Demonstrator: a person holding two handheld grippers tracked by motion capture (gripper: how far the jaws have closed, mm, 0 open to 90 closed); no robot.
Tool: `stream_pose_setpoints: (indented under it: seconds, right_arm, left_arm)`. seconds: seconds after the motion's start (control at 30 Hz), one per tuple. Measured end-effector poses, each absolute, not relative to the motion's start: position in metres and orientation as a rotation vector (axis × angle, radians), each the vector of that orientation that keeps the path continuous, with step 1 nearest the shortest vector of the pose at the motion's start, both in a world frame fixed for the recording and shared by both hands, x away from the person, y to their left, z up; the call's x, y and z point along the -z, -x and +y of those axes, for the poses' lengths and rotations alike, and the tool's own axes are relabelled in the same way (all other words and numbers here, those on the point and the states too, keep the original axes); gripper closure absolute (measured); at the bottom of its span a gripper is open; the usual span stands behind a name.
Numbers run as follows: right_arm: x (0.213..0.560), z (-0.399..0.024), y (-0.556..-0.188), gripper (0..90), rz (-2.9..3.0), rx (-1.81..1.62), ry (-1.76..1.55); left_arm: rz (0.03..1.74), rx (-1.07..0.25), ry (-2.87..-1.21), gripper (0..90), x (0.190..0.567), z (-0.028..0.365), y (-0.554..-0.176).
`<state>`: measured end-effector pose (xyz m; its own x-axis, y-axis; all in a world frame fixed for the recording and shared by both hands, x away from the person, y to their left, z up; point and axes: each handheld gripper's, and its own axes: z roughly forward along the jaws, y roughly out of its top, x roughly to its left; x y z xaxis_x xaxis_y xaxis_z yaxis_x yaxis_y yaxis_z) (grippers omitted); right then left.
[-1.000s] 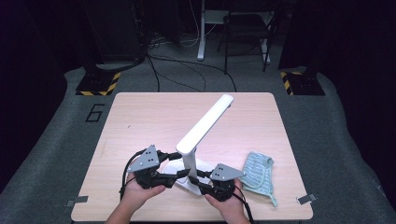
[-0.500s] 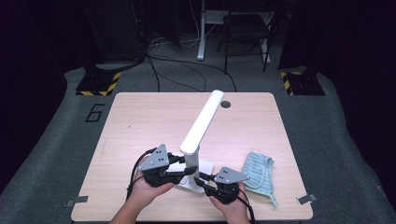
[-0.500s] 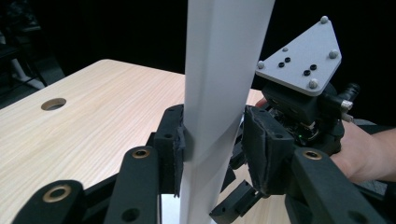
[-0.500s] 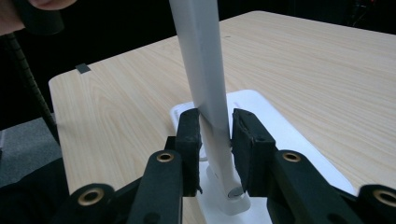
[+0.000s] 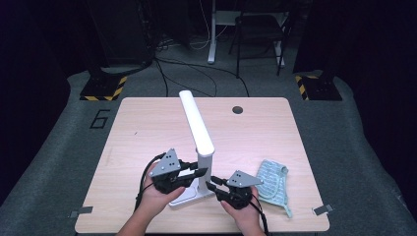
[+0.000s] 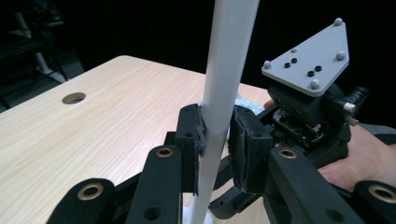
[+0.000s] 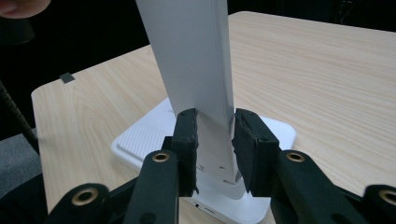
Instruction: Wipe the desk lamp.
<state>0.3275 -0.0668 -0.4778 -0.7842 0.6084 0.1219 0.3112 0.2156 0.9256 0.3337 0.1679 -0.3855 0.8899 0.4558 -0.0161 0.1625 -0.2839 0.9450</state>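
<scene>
Lamp: I see a white desk lamp (image 5: 199,147) standing near the front edge of the table, between my two grippers.
Lamp post: the upright white post (image 6: 219,107) rises from the base; both of my grippers grip it low down.
Lamp head: the long white head (image 5: 195,123) slants from the top of the post away from me, toward the far side of the table.
Lamp base: the flat white base (image 7: 140,137) lies on the wood, with a ribbed patch on its top face.
Left gripper: my left gripper (image 5: 199,172) has just been closing, and its pads (image 6: 191,140) now press on the post from both sides, a little above the base.
Right gripper: my right gripper (image 5: 211,186) is clamped on the post just above the base, a pad (image 7: 187,144) on each flat side.
Hands: my left hand (image 5: 155,196) and right hand (image 5: 243,211) come in from the front edge.
Table: light wood top (image 5: 142,128) with a round cable hole (image 5: 237,109) near the far edge.
Cloth: a pale teal cloth (image 5: 273,183) lies on the table just right of my right gripper, apart from the lamp.
</scene>
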Motion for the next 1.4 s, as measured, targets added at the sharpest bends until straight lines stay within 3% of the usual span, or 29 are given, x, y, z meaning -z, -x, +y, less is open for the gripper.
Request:
stream_pose_setpoints:
  seconds: [0.2,0.37,0.57,0.7,0.87,1.3,1.4]
  right_arm:
    - [0.478,-0.067,-0.335,68.3,2.179,-1.571,-0.910]
    - [0.478,-0.063,-0.331,49.6,2.140,-1.554,-0.941]
    - [0.475,-0.051,-0.330,40.7,2.089,-1.523,-0.977]
    - [0.474,-0.042,-0.336,39.3,2.032,-1.488,-0.987]
    - [0.473,-0.045,-0.339,47.6,2.040,-1.479,-0.996]
    - [0.470,-0.071,-0.342,46.3,1.966,-1.496,-1.109]
    - [0.469,-0.064,-0.342,42.6,1.947,-1.508,-1.083]
  left_arm:
    - [0.511,-0.349,-1.862,74.9,0.385,0.161,-0.340]
    - [0.513,-0.375,-1.882,75.1,0.383,0.155,-0.343]
    - [0.539,-0.361,-1.860,71.9,0.384,0.149,-0.349]
    - [0.556,-0.383,-1.844,61.7,0.383,0.152,-0.350]
    - [0.569,-0.390,-1.821,51.5,0.382,0.168,-0.345]
    - [0.630,-0.392,-1.772,48.7,0.398,0.205,-0.329]
    - [0.643,-0.364,-1.757,48.5,0.403,0.208,-0.327]
